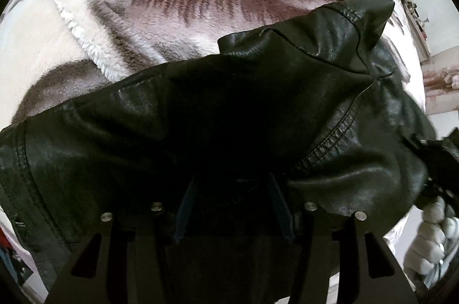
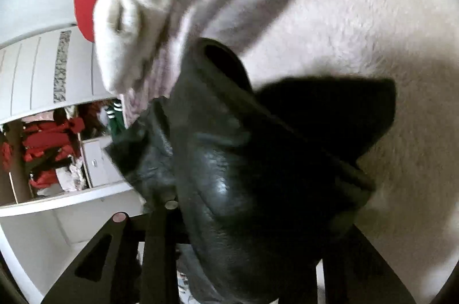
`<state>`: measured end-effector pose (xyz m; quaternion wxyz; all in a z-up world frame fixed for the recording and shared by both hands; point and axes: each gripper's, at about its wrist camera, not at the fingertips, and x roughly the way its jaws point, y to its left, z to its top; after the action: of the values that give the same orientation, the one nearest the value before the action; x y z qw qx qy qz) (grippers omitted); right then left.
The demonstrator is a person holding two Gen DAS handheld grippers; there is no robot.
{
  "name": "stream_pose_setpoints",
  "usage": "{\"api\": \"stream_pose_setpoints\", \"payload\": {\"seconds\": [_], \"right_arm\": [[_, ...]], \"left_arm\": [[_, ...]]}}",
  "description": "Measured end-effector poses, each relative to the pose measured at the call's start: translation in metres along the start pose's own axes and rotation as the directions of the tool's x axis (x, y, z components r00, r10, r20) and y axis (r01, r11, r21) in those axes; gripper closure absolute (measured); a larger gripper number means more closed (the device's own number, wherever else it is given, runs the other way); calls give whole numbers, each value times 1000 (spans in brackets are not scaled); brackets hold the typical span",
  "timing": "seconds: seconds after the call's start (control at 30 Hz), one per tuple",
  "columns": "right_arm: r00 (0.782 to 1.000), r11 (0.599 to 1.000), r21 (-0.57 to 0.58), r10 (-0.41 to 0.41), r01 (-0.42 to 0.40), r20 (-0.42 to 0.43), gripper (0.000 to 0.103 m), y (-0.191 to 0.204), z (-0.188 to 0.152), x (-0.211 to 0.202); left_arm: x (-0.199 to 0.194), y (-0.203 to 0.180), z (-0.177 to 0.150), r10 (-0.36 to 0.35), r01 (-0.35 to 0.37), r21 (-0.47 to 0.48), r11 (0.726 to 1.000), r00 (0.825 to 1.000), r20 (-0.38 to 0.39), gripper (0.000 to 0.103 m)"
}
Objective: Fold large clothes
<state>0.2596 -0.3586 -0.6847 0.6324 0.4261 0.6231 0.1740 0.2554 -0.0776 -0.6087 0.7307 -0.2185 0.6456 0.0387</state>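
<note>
Plush blanket (image 1: 178, 17), cream with brown feather-like print, covers the bed and fills the background of both wrist views; a white fleece edge (image 1: 74, 25) is turned up on it at left. Black leather jacket (image 1: 258, 103) is the task garment: it hangs bunched over the blanket, held off the surface between the two tools, seams and a pointed collar or lapel tip toward upper right in the left view. In the right wrist view a sleeve or rolled opening (image 2: 221, 60) of the jacket points away from the camera, with its shadow on the blanket beside it. Judged step: carrying or lowering the jacket to lay it flat on the bed before the first fold; no fold visible yet. Next move likely calls for spreading the leather out, both ends kept taut, then releasing; stiff leather may hold its creases and resist flattening. Left hand-held gripper (image 1: 232, 198): jaws at a moderate gap with jacket material drawn in between them, appears clamped on it. Right hand-held gripper (image 2: 243, 218): jacket draped over and between the fingers, hiding the pads; jaws narrow, appears to be gripping the leather. Open wardrobe (image 2: 51, 155) with red clothing sits at the left edge, well apart.
</note>
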Motion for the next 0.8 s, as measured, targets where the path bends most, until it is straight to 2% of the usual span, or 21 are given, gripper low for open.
{"api": "stream_pose_setpoints", "payload": {"seconds": [0.1,0.27,0.33,0.47,0.5,0.57,0.63,0.67,0.7,0.77,0.8], "right_arm": [[999,997,-74,29,-28,19,75,33,-17,-20],[999,984,-177,7,-2,31,76,80,-47,-31],[999,965,-260,-17,27,39,76,108,-61,-35],[997,897,-435,-74,80,30,76,162,-98,-36],[995,868,-488,-96,98,31,76,178,-113,-33],[989,790,-598,-142,135,36,76,209,-142,-22],[981,689,-705,-188,167,49,76,239,-174,-7],[976,619,-766,-215,172,46,76,256,-197,8],[971,572,-803,-235,170,39,76,266,-215,18],[956,445,-883,-293,151,16,76,283,-258,52],[942,362,-923,-336,127,-2,76,289,-289,75]], "left_arm": [[1,6,-2,-21,21,0,1000,1000,2,53],[-4,15,-4,-62,62,-20,998,998,-5,54],[-17,28,-8,-97,97,-56,994,995,-1,54],[-61,83,-33,-79,86,-184,979,996,47,53],[-73,101,-42,-66,78,-218,973,996,62,52],[-94,133,-61,-44,68,-273,960,995,92,32],[-116,174,-87,9,28,-338,941,994,106,28],[-127,197,-101,37,5,-367,930,994,107,28],[-135,216,-112,69,-22,-390,921,992,105,26],[-148,245,-133,125,-67,-423,904,986,111,18],[-156,258,-144,150,-83,-439,895,981,120,18]]}}
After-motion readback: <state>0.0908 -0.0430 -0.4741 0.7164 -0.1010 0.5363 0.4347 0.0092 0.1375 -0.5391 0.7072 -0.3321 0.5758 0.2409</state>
